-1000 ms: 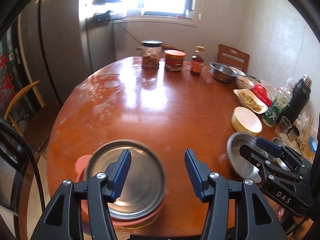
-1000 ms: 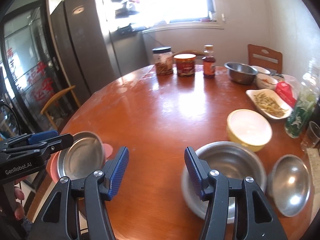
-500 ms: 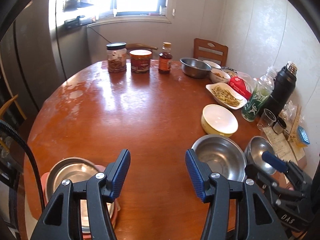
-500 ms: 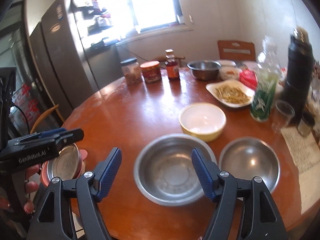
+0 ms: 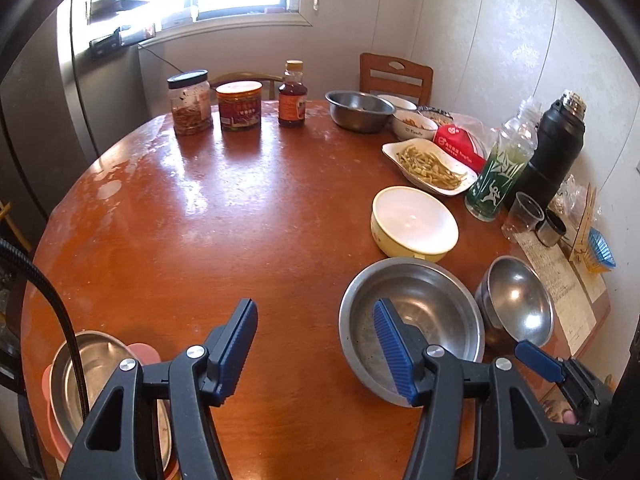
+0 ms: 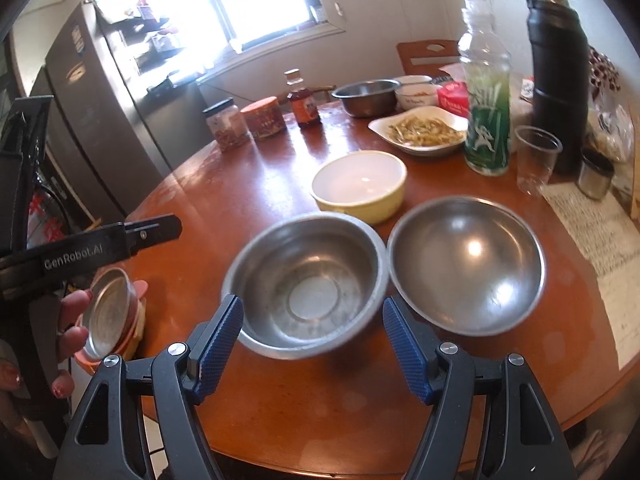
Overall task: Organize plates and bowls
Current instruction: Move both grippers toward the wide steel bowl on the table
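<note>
A large steel bowl [image 5: 412, 322] [image 6: 306, 280] sits near the table's front edge, a smaller steel bowl [image 5: 518, 304] [image 6: 466, 262] to its right, and a yellow bowl with a white inside [image 5: 414, 222] [image 6: 360, 184] behind them. A steel plate on pink plates [image 5: 96, 376] [image 6: 110, 312] is at the front left edge. My left gripper [image 5: 314, 354] is open and empty above the table between the plate stack and the large bowl. My right gripper [image 6: 314, 348] is open and empty, just in front of the large bowl.
At the back of the round wooden table [image 5: 224, 216] stand two jars [image 5: 190, 102] and a sauce bottle [image 5: 293, 94]. On the right are a steel bowl [image 5: 359, 110], a dish of food [image 5: 430, 166], a green bottle [image 5: 500, 168], a black flask [image 5: 554, 148] and a plastic cup [image 5: 522, 216].
Both grippers have swung right. The plate stack has slid to the left edge of the views and the steel bowls have come closer and more central. Both grippers stay open.
</note>
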The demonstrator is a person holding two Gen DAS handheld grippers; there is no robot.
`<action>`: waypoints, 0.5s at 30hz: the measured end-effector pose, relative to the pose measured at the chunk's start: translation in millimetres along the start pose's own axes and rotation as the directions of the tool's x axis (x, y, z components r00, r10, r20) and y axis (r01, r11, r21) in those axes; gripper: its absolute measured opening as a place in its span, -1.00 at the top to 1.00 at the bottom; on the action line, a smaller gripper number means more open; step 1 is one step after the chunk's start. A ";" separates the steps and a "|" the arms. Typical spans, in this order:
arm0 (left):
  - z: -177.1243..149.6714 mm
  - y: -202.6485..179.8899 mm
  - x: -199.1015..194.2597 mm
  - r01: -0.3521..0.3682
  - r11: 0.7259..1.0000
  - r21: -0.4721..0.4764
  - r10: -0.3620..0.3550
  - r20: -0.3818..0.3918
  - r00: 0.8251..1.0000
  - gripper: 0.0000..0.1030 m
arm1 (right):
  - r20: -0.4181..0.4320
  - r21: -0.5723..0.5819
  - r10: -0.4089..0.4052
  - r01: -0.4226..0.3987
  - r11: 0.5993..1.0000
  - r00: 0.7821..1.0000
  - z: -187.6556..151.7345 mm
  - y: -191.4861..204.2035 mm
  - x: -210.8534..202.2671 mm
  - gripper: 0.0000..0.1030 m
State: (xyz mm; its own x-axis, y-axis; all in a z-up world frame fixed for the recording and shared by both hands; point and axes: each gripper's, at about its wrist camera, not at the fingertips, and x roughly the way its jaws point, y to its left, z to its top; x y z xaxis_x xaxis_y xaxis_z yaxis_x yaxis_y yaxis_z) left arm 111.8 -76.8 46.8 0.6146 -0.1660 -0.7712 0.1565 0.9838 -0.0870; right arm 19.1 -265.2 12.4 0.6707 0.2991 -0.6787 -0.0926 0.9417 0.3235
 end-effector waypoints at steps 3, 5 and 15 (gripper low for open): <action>1.8 -2.1 11.6 0.017 1.000 0.000 -0.017 -0.024 1.000 -0.19 | -0.023 0.029 0.004 -0.003 1.000 1.000 -3.7 -4.7 6.3 -0.44; 3.1 -4.6 18.4 0.022 1.000 0.006 -0.022 -0.037 0.999 -0.19 | -0.032 0.048 0.001 0.001 0.999 0.999 -5.4 -8.3 11.5 -0.44; 10.5 -16.6 58.6 0.061 0.998 0.021 -0.058 -0.116 0.992 -0.19 | -0.045 0.084 -0.009 0.012 0.996 0.999 -4.5 -15.9 26.8 -0.44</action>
State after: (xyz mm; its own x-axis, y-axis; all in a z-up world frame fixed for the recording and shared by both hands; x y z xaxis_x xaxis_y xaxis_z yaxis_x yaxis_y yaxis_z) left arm 153.3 -103.6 9.7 0.5105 -0.2143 -0.8328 0.2099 0.9702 -0.1210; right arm 35.2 -271.5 -13.9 0.6375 0.2976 -0.7106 -0.0222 0.9291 0.3691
